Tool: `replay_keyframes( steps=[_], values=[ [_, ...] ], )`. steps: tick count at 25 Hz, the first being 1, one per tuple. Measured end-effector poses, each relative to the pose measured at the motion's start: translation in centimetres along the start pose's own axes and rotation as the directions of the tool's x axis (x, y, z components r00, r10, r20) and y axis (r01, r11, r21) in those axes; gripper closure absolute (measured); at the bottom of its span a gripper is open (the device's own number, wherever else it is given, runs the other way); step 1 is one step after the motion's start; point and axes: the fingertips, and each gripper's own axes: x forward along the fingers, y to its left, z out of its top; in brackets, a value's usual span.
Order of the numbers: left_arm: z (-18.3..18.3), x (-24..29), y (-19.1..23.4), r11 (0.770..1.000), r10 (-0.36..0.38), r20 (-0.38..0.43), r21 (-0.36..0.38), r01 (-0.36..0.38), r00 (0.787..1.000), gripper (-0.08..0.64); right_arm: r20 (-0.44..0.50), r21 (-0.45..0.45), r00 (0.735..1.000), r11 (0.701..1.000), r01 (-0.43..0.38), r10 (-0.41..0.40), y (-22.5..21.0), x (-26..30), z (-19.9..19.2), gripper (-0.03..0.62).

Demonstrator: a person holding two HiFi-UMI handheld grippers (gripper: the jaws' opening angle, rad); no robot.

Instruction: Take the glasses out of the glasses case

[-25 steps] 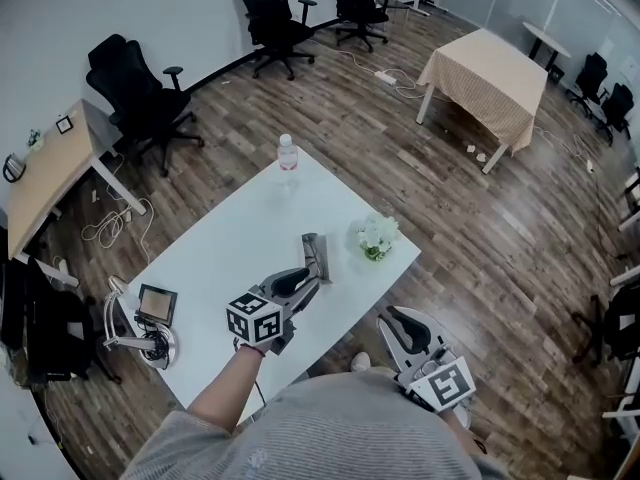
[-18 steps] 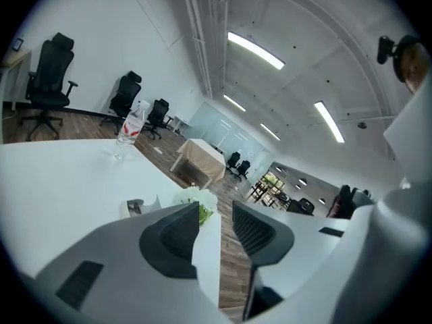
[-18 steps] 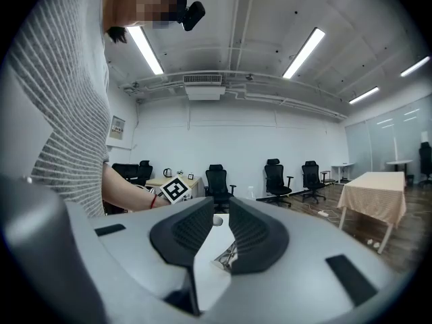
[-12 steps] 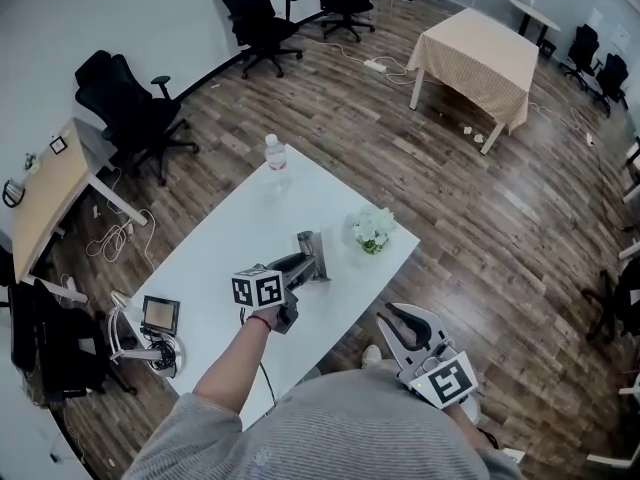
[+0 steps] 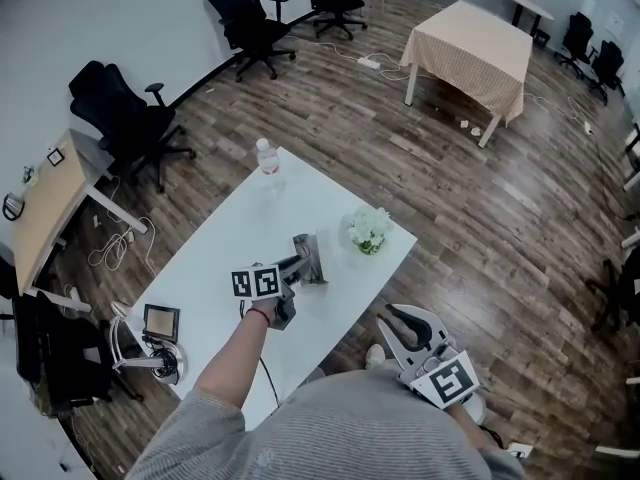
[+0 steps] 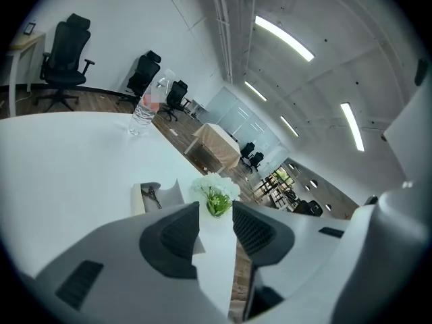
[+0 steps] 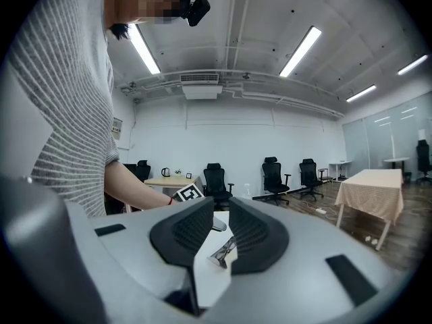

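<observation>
On white table point(image 5: 225, 253): open glasses case point(image 5: 310, 258), glasses point(image 6: 152, 196) lying inside. Just beside it, left gripper point(image 6: 216, 216), jaws just opened wide, nothing between. Off table edge, by person's body, right gripper point(image 7: 221, 211), jaws apart, holding nothing. White flowers point(image 5: 368, 230) near case.

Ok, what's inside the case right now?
The case is open; dark glasses lie inside, partly visible. The left tongs, jaws just opened with nothing between them, cover its near end.
</observation>
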Motion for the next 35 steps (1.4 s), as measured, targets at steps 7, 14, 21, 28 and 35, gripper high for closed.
replay_keyframes(
  steps=[7,14,21,28,35],
  values=[
    [-0.3,1.8,1.9,0.982,-0.036,-0.047,-0.189,0.027,0.998,0.417,-0.024,0.002,1.000,1.000,0.006,-0.006,-0.5,-0.2,-0.6,0.531],
    [-1.1,2.6,5.2,0.909,-0.028,-0.095,-0.415,-0.014,0.995,0.419,-0.029,0.003,0.999,1.000,0.031,-0.031,-1.1,-0.4,-0.6,0.531],
    [-3.1,3.4,7.4,0.826,-0.024,-0.183,-0.558,-0.084,0.983,0.419,-0.026,0.001,0.998,0.998,0.055,-0.055,-1.4,-0.6,-0.8,0.531],
    [-3.1,4.4,8.6,0.799,-0.001,-0.224,-0.586,-0.133,0.975,0.419,-0.033,0.008,0.995,0.996,0.089,-0.089,-2.1,-1.2,-0.9,0.531],
    [-3.8,5.1,9.4,0.785,0.014,-0.267,-0.593,-0.176,0.964,0.420,-0.037,0.008,0.994,0.994,0.107,-0.107,-2.4,-1.4,-1.0,0.531]
  ],
)
